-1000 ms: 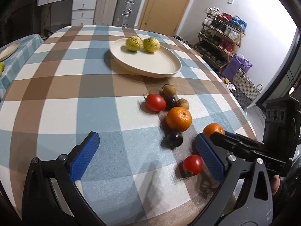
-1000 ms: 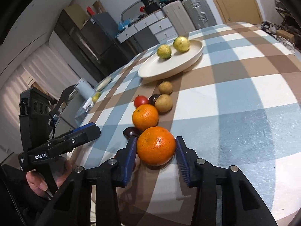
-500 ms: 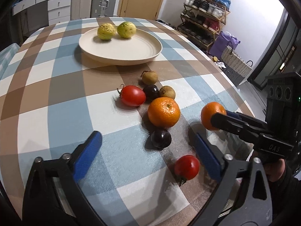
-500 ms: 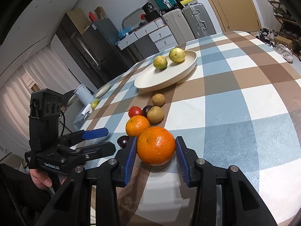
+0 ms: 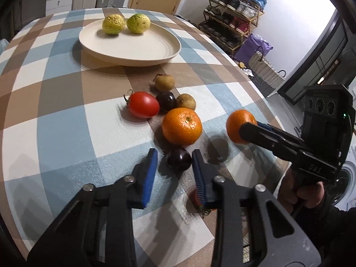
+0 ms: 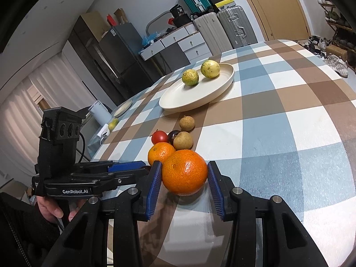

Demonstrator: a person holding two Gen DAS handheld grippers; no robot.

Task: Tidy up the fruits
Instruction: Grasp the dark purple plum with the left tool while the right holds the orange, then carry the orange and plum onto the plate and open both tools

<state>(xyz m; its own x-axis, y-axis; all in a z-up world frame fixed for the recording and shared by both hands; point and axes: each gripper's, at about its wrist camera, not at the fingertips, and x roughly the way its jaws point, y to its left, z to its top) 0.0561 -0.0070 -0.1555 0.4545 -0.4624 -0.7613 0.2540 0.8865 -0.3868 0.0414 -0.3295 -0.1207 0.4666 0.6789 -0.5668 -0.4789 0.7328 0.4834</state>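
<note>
My left gripper [image 5: 174, 155] is shut around a small dark plum [image 5: 179, 159] that rests on the checked cloth between the blue pads. Just past it lie an orange [image 5: 182, 126], a red tomato [image 5: 144, 107], another dark plum [image 5: 165, 99] and two brown fruits [image 5: 164, 82] [image 5: 185, 101]. My right gripper [image 6: 184, 173] is shut on a second orange [image 6: 184, 172] and holds it a little above the cloth, to the right of the pile. The cream plate [image 5: 133, 51] farther back carries two yellow-green fruits [image 5: 113, 24] [image 5: 138, 23].
A second tomato [image 5: 197, 198] lies half hidden under the left gripper's right finger. The table edge [image 5: 262, 93] curves close on the right, with a shoe rack [image 5: 235, 6] and a woven basket [image 5: 264, 71] beyond. A side table holds a small plate [image 6: 123, 109].
The left gripper moved forward and down over the pile. Its jaws went from wide apart to closed about the dark plum. The right gripper kept its hold on the orange.
</note>
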